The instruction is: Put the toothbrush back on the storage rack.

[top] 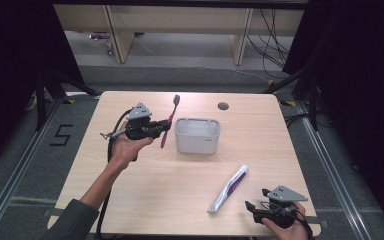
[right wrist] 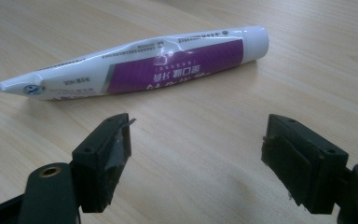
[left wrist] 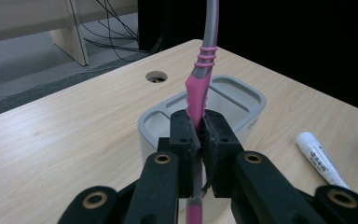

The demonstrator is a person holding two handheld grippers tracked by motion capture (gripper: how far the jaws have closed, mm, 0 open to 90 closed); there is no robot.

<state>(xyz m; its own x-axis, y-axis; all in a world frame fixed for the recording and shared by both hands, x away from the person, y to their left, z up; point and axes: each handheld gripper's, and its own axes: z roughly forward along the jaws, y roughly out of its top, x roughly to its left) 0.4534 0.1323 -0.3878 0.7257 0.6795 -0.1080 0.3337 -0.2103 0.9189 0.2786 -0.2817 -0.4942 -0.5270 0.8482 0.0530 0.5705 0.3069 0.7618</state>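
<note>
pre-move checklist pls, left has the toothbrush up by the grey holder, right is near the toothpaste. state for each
1. Left gripper shut on the toothbrush: ok, jaws clamp the pink handle.
2. Toothbrush clear of the table: ok, lifted, roughly upright.
3. Toothbrush above the grey holder: not ok, it hangs beside the holder's left edge.
4. Holder compartments free: cannot tell.
5. Right gripper open: ok, jaws wide apart.
6. Toothpaste tube between the right jaws: not ok, it lies flat on the table beyond the fingertips.
</note>
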